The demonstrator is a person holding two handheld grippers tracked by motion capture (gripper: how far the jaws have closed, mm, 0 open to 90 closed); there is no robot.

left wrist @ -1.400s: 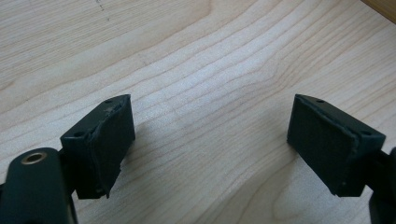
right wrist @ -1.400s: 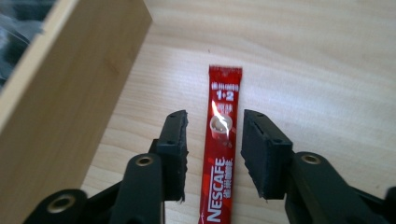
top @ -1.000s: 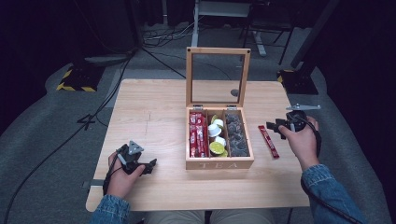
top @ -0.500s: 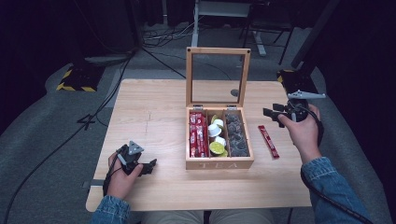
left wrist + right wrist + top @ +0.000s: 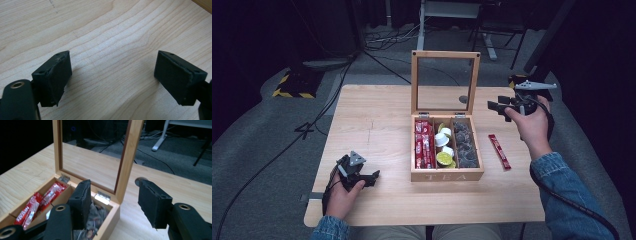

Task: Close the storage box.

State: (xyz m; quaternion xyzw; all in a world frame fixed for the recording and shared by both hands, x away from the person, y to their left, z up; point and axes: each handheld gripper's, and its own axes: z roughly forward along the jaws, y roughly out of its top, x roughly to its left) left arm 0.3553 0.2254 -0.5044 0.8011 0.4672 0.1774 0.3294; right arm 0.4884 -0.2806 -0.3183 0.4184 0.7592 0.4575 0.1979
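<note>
Wooden box (image 5: 447, 175) sits open on the surface (image 5: 377, 125), just left of the right tool (image 5: 498, 106), whose empty jaws have just been widening. Red packet (image 5: 499, 151) lies below that tool; the left tool (image 5: 369, 176) rests wide, empty.

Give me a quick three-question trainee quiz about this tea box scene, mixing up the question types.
1. True or false: the lid of the tea box stands open.
2. What lies on the table right of the box? A) a red packet B) a spoon C) a mug
3. Fill in: the box's left compartment holds ____ packets.

Key
1. True; the glass lid is upright.
2. A; the red packet lies flat beside the box.
3. Red; the red packets fill that compartment, next to the cups in the middle.
</note>
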